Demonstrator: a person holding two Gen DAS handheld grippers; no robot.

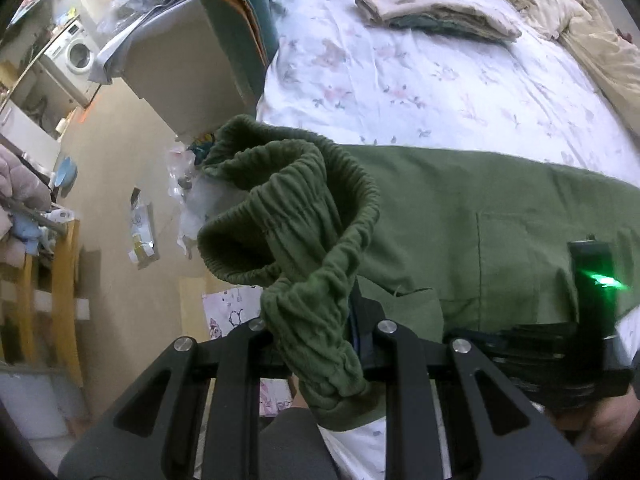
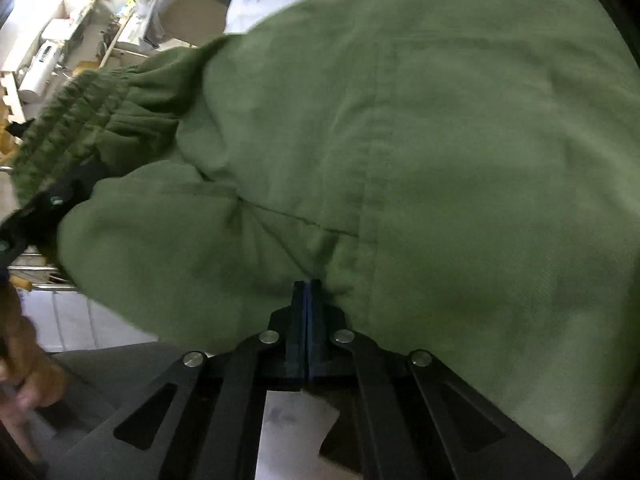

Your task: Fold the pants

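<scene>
Left wrist view shows the left gripper clamped on the bunched waistband of the green pants, whose legs run rightward along the bed near edge, the right gripper pinched shut on cloth just beside.

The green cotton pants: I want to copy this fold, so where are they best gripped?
Grip the green cotton pants at the thick gathered elastic waistband, coming from the bed's edge. The left gripper pinches there; the right gripper clamps fabric beside a seam.
</scene>
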